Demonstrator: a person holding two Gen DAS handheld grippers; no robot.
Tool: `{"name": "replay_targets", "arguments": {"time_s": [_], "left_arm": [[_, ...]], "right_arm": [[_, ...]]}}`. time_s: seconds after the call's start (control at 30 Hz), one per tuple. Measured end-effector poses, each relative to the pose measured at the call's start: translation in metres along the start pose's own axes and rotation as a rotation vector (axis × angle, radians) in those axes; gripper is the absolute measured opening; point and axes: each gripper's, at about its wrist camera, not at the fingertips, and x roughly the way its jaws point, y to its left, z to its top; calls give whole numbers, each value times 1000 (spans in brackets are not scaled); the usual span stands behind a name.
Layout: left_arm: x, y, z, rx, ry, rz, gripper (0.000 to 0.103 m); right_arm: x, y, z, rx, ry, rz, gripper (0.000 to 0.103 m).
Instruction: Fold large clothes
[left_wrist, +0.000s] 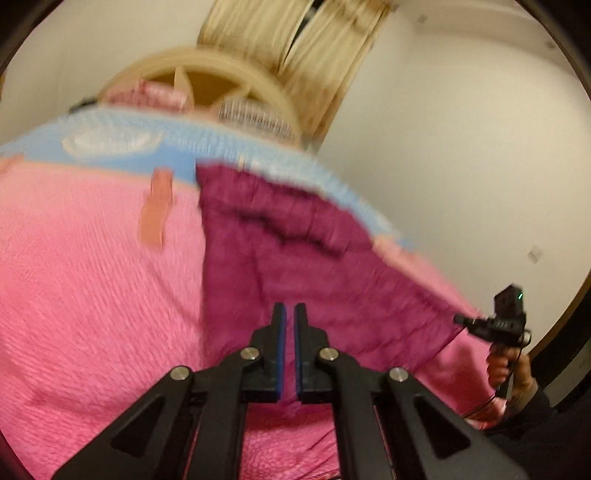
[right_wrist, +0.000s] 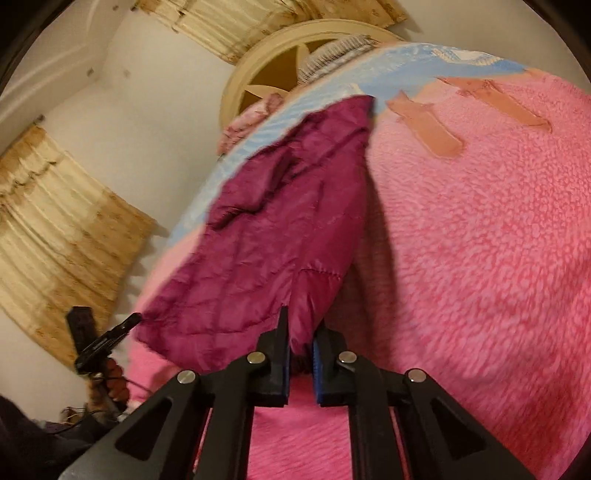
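Observation:
A large maroon quilted garment (left_wrist: 288, 251) lies spread on a pink fleece blanket (left_wrist: 92, 295) that covers a bed. My left gripper (left_wrist: 290, 317) is shut on the garment's near hem. In the right wrist view the garment (right_wrist: 280, 229) hangs stretched from my right gripper (right_wrist: 301, 328), which is shut on a fold of its near edge. The right gripper also shows in the left wrist view (left_wrist: 461, 319), pinching the garment's right corner. The left gripper shows in the right wrist view (right_wrist: 135, 317), holding the left corner.
The pink blanket (right_wrist: 480, 258) has a light blue band (left_wrist: 122, 140) and orange patches (right_wrist: 428, 129). A cream round headboard (right_wrist: 258, 66), pillows and beige curtains (right_wrist: 62, 221) stand beyond. White walls surround the bed.

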Motion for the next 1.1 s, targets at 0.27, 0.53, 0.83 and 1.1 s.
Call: {"name": "replay_targets", "arguments": {"time_s": [0.27, 0.53, 0.83, 1.1], "left_arm": [[19, 19, -10, 29, 97, 179, 16], [36, 30, -28, 36, 138, 278, 95], [76, 41, -54, -14, 247, 218, 99], [87, 24, -67, 56, 326, 103, 9]], "right_arm": [[-42, 26, 4, -47, -71, 32, 7], [-21, -8, 0, -11, -40, -214, 100], [15, -31, -1, 20, 38, -219, 100], [42, -27, -10, 8, 116, -154, 13]]}}
